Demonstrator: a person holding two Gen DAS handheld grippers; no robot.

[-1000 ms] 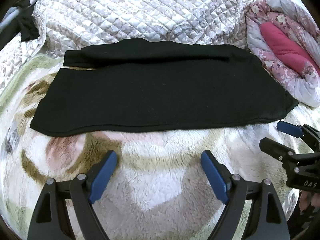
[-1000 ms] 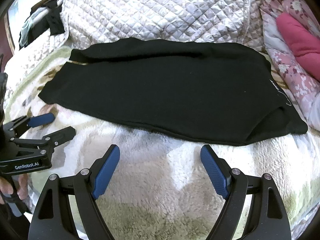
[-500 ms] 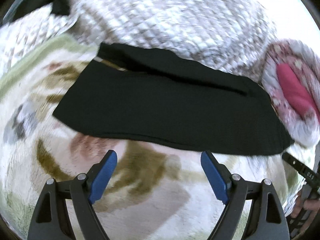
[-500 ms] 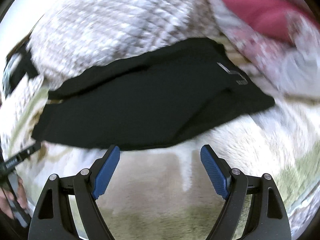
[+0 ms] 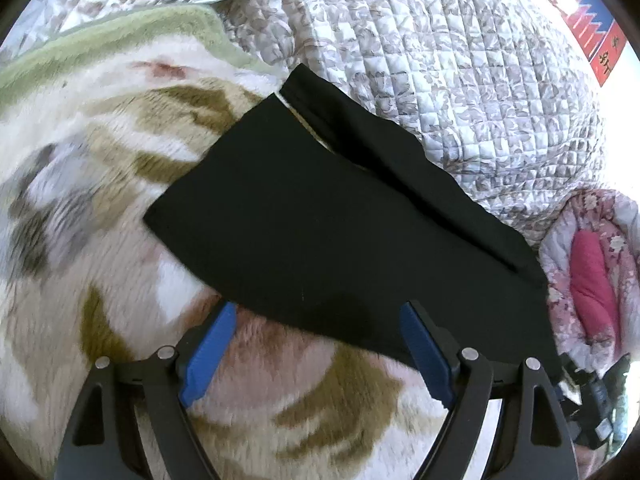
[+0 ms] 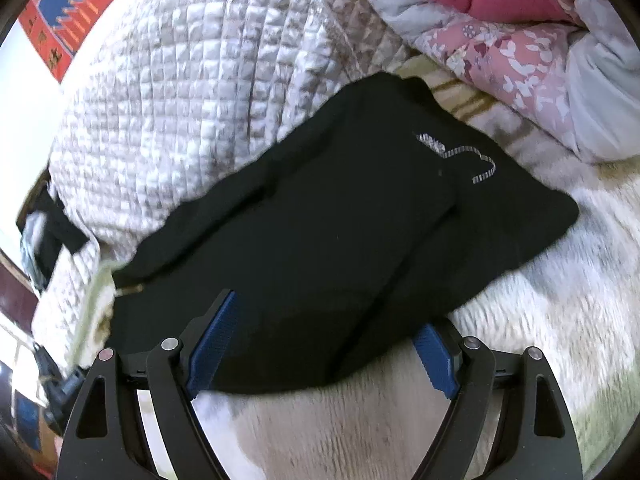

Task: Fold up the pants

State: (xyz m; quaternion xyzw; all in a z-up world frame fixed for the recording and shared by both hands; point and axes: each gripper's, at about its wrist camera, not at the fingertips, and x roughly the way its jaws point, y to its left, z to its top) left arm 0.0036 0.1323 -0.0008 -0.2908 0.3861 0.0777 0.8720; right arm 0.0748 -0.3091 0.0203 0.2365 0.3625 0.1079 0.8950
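Left gripper [image 5: 316,340] spread wide at black pants [image 5: 340,232] edge, right gripper [image 6: 324,332] likewise.

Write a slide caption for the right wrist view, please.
Open right gripper reaches the near edge of flat black fabric pants on a fluffy cream blanket.

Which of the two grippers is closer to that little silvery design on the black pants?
Right. The right gripper straddles the near hem of the pants on the end bearing the silvery design. The left gripper sits at the near hem too; no design shows there.
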